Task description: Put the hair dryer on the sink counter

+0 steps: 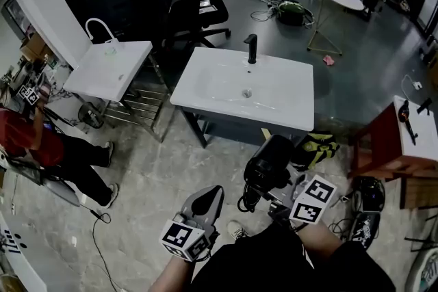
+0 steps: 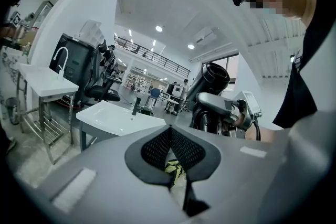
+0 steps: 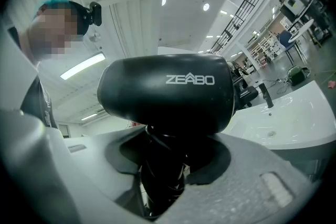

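A black hair dryer (image 1: 268,162) hangs just in front of the white sink counter (image 1: 287,102), below its near edge. My right gripper (image 1: 265,189) is shut on the dryer's handle, with the barrel (image 3: 168,92) lying crosswise above the jaws and the cord coiled around the handle (image 3: 160,176). My left gripper (image 1: 207,197) is lower left of the dryer, shut and holding nothing; in its own view the pads (image 2: 157,149) meet. That view also shows the dryer (image 2: 210,78) to the right and the counter (image 2: 113,118) ahead. A black faucet (image 1: 252,48) stands at the counter's far edge.
A smaller white sink (image 1: 109,68) with a white curved tap stands to the left. A person in red (image 1: 34,143) sits at the far left. A yellow-black bag (image 1: 318,147) lies under the counter's right end, a red stand (image 1: 390,143) to the right, black chairs (image 1: 198,14) behind.
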Demonstrator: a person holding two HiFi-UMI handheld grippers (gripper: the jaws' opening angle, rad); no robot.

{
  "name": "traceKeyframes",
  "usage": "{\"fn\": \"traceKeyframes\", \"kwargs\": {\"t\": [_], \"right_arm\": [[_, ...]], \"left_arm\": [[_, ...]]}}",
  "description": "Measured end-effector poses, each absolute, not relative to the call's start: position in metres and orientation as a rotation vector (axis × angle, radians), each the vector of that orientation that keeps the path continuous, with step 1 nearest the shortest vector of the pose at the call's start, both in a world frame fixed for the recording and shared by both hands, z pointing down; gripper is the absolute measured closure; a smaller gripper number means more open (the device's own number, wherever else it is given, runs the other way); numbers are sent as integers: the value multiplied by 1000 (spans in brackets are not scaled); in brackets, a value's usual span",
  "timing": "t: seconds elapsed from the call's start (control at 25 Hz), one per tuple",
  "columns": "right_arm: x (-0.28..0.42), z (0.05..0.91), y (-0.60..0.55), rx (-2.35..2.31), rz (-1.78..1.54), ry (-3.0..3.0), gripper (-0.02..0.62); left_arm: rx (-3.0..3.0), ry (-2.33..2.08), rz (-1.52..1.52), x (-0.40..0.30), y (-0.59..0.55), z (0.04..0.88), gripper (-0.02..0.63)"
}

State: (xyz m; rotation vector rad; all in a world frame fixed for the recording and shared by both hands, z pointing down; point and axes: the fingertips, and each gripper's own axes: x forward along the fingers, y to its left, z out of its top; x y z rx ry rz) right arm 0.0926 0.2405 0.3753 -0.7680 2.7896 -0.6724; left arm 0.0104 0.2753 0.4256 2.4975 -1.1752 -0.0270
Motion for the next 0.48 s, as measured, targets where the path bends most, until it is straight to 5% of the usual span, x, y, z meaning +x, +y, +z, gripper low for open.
{"fn": "traceKeyframes", "kwargs": {"t": [0.48], "right_arm": [[96,371,238,-810,-667,2782,407]], "left_arm": [[2488,-1174,-46,4,277,426,603]]}}
